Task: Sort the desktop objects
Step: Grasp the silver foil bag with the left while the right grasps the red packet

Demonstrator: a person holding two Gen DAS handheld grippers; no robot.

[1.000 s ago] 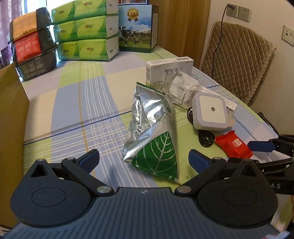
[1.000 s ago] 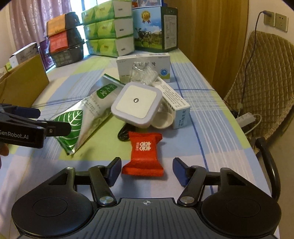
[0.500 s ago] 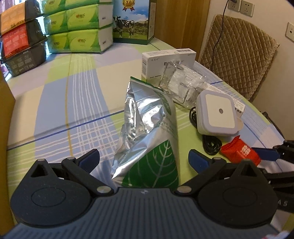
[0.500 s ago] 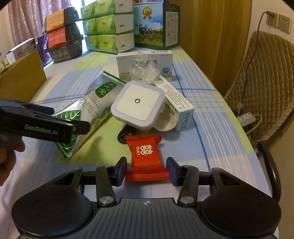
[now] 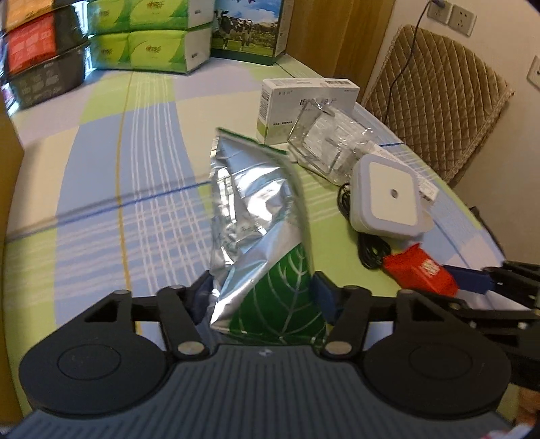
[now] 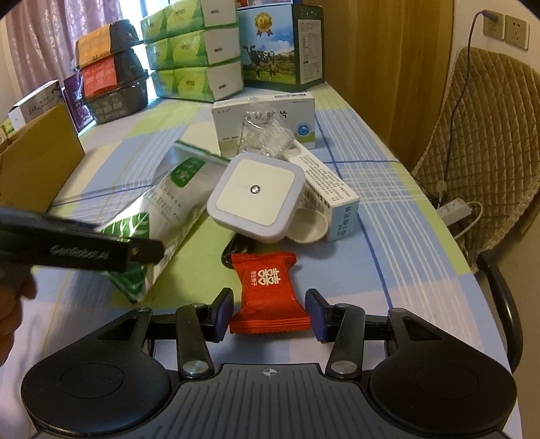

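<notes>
left gripper [image 5: 261, 295] pinches the foil pouch [image 5: 256, 216], lengthwise away; right gripper [image 6: 269, 312] brackets the red candy [image 6: 266, 287].

Tissue packs [image 6: 192, 50]: green, stacked at the table's far end, beside the window.
Milk carton box [image 6: 280, 50]: cow picture and a gold medal print, just right of the tissue packs.
Dark bowls [image 6: 111, 81]: stacked left of the tissue packs, orange label over red label.
Curtain [image 6: 64, 30]: purple, behind the bowls.
Cardboard box [image 6: 37, 162]: brown, at the table's left edge.
Chair [image 5: 435, 98]: quilted tan cover, against the wall to the right of the table.
Wall sockets [image 6: 506, 25]: a dark cable plugged into the left one.
Power strip [image 6: 454, 211]: white, low down beside the chair.
Tablecloth [image 5: 101, 189]: blue, green and white plaid.
</notes>
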